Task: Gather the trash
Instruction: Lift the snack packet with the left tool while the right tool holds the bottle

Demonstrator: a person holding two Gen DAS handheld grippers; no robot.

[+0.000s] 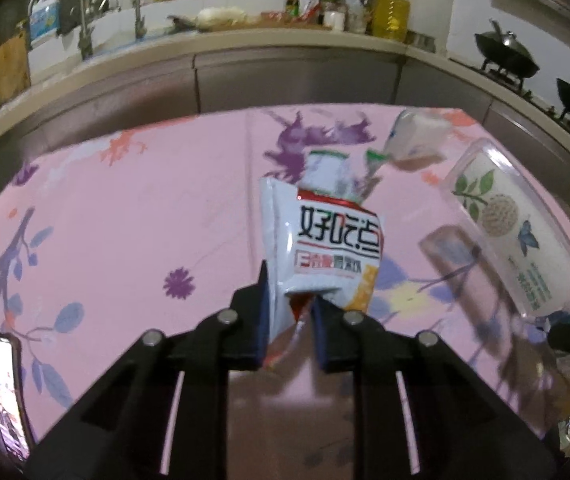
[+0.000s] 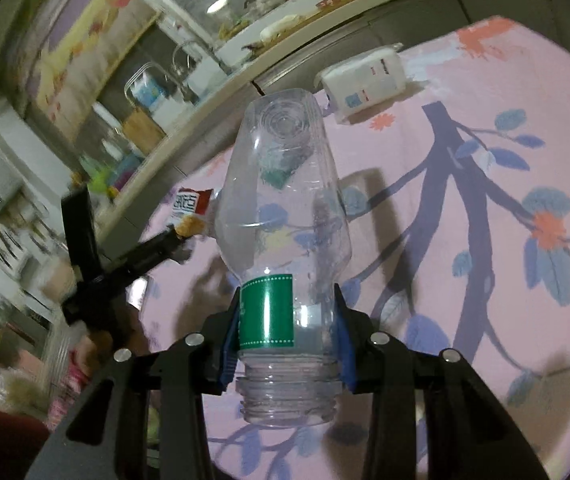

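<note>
Left fingers (image 1: 261,300) pinching snack wrapper (image 1: 325,240), right fingers (image 2: 232,332) clamping bottle (image 2: 285,216) neck

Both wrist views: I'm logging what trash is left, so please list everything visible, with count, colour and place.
Snack wrapper: 1, white and red, held in left gripper.
Plastic bottle: 1, clear with green label, held in right gripper, neck toward the camera.
Tissue pack: 1, white, on far edge of tablecloth.
Phone: 1, screen lit, tablecloth's near left edge.
Tablecloth: 1, pink floral.
Woks: 2, black, on stove.
Left gripper: black, blue pads.
Right gripper: black, blue pads.
</note>
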